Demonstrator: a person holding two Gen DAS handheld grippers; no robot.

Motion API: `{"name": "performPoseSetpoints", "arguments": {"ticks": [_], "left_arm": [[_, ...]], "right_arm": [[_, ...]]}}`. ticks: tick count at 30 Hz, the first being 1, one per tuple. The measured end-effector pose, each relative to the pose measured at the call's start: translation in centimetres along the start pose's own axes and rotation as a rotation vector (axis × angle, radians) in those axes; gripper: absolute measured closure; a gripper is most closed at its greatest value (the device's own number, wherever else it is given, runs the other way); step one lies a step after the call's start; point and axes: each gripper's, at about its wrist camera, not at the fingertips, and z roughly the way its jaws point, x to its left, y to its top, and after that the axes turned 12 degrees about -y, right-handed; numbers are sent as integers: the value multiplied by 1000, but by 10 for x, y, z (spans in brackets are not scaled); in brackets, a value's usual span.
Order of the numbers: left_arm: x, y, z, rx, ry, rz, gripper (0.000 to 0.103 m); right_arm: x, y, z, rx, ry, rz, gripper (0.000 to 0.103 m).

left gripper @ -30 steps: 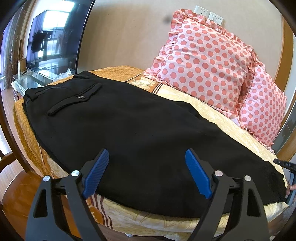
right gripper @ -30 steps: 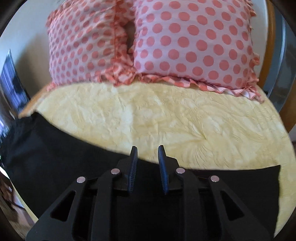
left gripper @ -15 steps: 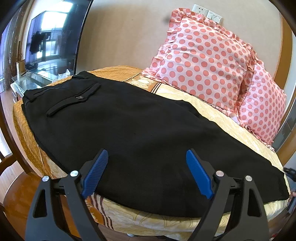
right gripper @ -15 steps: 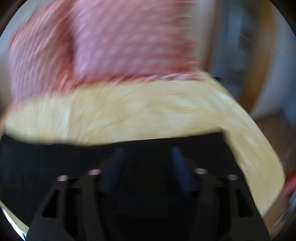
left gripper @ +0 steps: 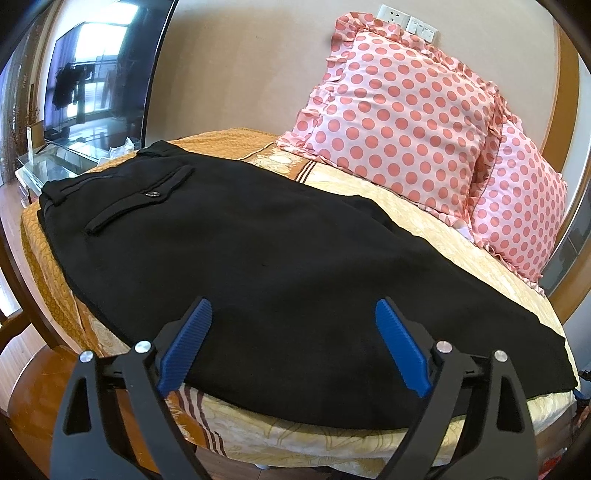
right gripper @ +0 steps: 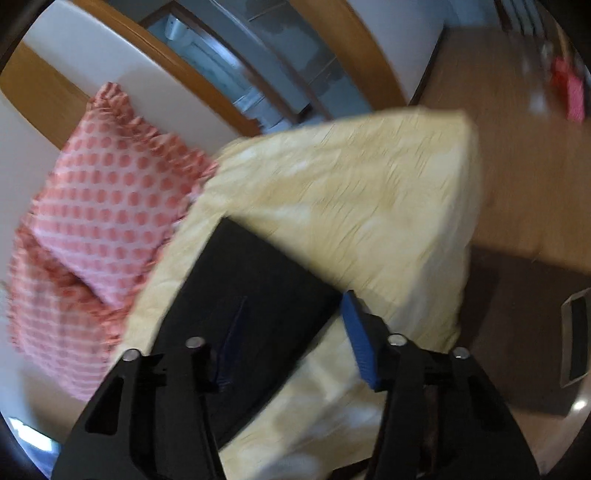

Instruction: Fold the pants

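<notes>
- The right gripper (right gripper: 291, 339) has swung round since a second ago: then it faced the two dotted pillows square on with its jaws nearly pressed together, now it looks along the foot corner of the bed (right gripper: 369, 192), with wooden floor (right gripper: 517, 166) beyond, and its jaws are spread wide with nothing between them.
- Its view is smeared with motion blur, though less than half a second ago.
- The hem end of the black pants (right gripper: 243, 295) lies under the right gripper; one blue pad is over the cloth, the other just past its edge, over the yellow bedspread.
- The left gripper (left gripper: 291, 343) has barely shifted; its jaws stay spread wide, hovering over the near edge of the pants (left gripper: 258, 258), gripping nothing.
- The pants lie flat and lengthwise across the bed (left gripper: 461, 236), waistband and buttoned back pocket (left gripper: 140, 199) at the far left, hem at the right.
- Two pink polka-dot pillows (left gripper: 399, 114) lean against the wall, well apart from the pants.
- A television (left gripper: 96, 77) stands to the left; white wall sockets (left gripper: 408, 22) sit above the pillows.
- I can read no writing or brand anywhere.
</notes>
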Motion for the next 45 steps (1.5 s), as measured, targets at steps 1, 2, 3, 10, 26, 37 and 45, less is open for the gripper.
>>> {"name": "performPoseSetpoints", "arguments": {"ticks": [1, 2, 3, 10, 26, 37, 45], "left_arm": [[0, 0, 0, -1, 1, 0, 13], [0, 0, 0, -1, 3, 0, 13], [0, 0, 0, -1, 2, -1, 12], [3, 1, -2, -6, -15, -14, 12], [2, 0, 0, -4, 9, -4, 12], [2, -1, 0, -2, 4, 3, 12], [6, 1, -8, -10, -37, -42, 13]], "right_arm": [[4, -5, 3, 6, 19, 0, 58], [8, -6, 3, -5, 16, -9, 59], [10, -6, 5, -21, 8, -16, 63], [32, -9, 12, -107, 43, -79, 96], [321, -292, -1, 291, 631, -1059, 97], [330, -341, -27, 251, 749, -1119, 97], [327, -397, -20, 307, 702, -1364, 84]]}}
